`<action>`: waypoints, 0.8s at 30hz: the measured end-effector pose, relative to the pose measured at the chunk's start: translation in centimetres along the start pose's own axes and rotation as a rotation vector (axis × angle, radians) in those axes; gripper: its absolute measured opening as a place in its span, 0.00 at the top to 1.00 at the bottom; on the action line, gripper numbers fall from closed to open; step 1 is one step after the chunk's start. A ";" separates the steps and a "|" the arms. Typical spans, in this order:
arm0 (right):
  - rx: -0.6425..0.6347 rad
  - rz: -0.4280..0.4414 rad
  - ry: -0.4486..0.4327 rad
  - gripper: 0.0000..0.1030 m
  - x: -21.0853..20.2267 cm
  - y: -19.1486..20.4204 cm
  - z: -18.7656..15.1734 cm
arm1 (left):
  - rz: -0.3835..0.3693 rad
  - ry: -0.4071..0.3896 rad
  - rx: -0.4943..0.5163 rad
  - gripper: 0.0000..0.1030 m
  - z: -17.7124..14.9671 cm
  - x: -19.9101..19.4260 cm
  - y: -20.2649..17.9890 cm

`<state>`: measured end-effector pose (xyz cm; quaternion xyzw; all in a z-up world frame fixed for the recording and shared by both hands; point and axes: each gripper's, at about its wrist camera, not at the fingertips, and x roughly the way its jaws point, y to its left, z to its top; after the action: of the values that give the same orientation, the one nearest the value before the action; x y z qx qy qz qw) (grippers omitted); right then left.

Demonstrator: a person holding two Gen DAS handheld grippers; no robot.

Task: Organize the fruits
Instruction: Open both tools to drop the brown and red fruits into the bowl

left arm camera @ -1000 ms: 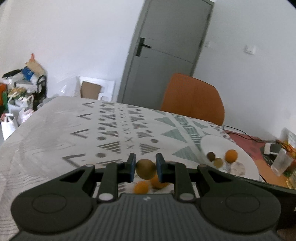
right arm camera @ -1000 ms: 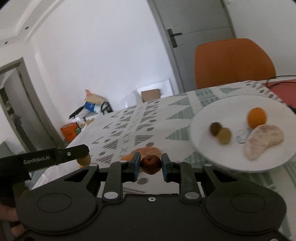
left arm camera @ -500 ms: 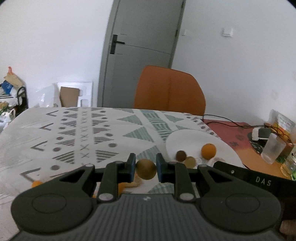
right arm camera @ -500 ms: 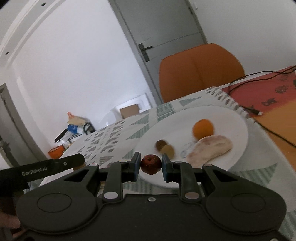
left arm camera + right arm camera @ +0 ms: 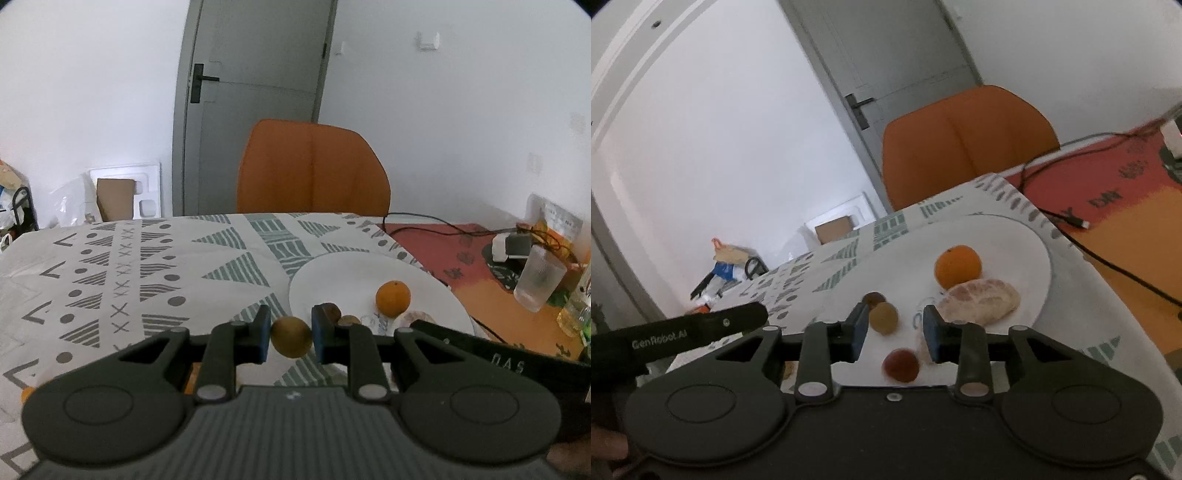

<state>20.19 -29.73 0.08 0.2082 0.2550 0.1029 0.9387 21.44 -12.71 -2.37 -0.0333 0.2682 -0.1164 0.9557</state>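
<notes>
Over the white plate [image 5: 1030,243], right gripper [image 5: 893,334] just opening with small red fruit [image 5: 900,365] loose between parted jaws, left gripper [image 5: 288,334] clamped on round brown fruit [image 5: 291,336] near the rim; best carried fully over the plate, lowered, released gently.

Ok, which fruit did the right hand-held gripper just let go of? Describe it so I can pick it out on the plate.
Find the white plate in front of the orange chair. At its near edge, between the just-opened jaws of the right hand-held gripper, lies the small reddish fruit, touching neither pad. It is the only red one: its neighbours are a yellow-brown ball, an orange and a pale peeled segment.
</notes>
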 end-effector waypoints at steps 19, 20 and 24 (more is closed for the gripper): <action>0.075 -0.076 -0.072 0.32 -1.2 -2.5 0.7 | -0.058 0.004 0.063 0.78 1.2 2.9 -4.3; 0.071 -0.077 -0.071 0.32 -1.1 -2.4 0.7 | -0.054 -0.004 0.061 0.74 1.3 2.8 -4.2; 0.057 -0.060 -0.057 0.30 -0.9 -2.2 0.6 | -0.029 -0.010 0.035 0.65 1.5 2.3 -3.2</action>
<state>19.89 -32.17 -0.06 0.2302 0.2369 0.0614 0.9419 23.49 -16.41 -1.88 -0.0213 0.2607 -0.1348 0.9557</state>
